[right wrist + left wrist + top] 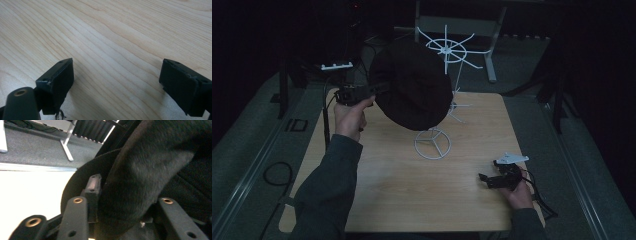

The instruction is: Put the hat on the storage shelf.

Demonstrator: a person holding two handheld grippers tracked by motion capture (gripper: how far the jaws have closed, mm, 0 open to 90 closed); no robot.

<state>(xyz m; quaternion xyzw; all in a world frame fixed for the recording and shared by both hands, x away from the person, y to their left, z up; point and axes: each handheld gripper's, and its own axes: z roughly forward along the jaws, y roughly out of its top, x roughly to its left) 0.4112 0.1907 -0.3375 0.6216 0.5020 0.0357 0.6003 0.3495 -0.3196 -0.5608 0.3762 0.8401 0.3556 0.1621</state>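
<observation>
no readable writing | left gripper (pixel 379 89) pinching black hat (pixel 414 85), hiding white rack (pixel 447 50) | right gripper (pixel 116 82) spread over table (pixel 112 37)

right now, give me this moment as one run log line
left tongs: shut on black hat, held above table | right tongs: open, empty, low over table | white rack: bare

grey-green long sleeves (pixel 332 185); each black hand-held gripper (pixel 116 87) has brass-ringed screw holes and a trailing cable
</observation>
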